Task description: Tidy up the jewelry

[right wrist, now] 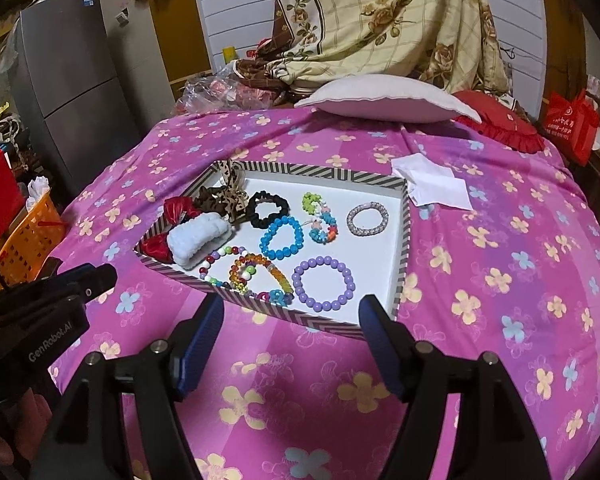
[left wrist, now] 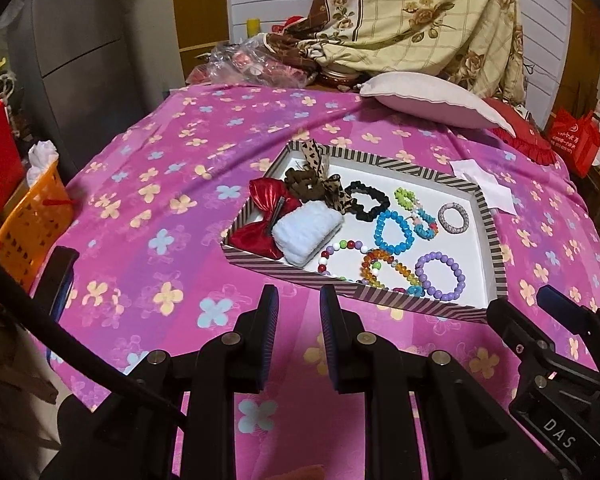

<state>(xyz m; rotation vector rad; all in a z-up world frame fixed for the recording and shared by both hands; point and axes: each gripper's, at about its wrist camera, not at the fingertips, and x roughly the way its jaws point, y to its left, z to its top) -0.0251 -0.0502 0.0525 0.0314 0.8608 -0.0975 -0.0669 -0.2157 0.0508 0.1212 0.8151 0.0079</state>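
Observation:
A striped box lid (left wrist: pixel 284 270) (right wrist: pixel 400 280) with a white floor lies on the pink flowered cloth. It holds a purple bead bracelet (left wrist: pixel 440 276) (right wrist: pixel 324 284), a blue bracelet (left wrist: pixel 394 232) (right wrist: pixel 281 238), a silver ring bracelet (left wrist: pixel 454 218) (right wrist: pixel 367 218), a black scrunchie (left wrist: pixel 367 200) (right wrist: pixel 268 210), multicoloured bead bracelets (left wrist: pixel 374 266) (right wrist: pixel 244 270), a white fluffy band (left wrist: pixel 306 232) (right wrist: pixel 198 240), a red bow (left wrist: pixel 264 220) and a leopard bow (left wrist: pixel 320 180). My left gripper (left wrist: pixel 299 320) hovers before the lid's near edge, slightly open, empty. My right gripper (right wrist: pixel 292 332) is open wide, empty, at the lid's near right corner.
A white paper (right wrist: pixel 432 186) lies right of the lid. A pale cushion (right wrist: pixel 388 98) and red cushion (right wrist: pixel 500 124) sit at the back. An orange basket (left wrist: pixel 32 224) stands left of the table, with a grey fridge (right wrist: pixel 72 80) behind. Draped floral fabric (left wrist: pixel 420 12) hangs at the rear.

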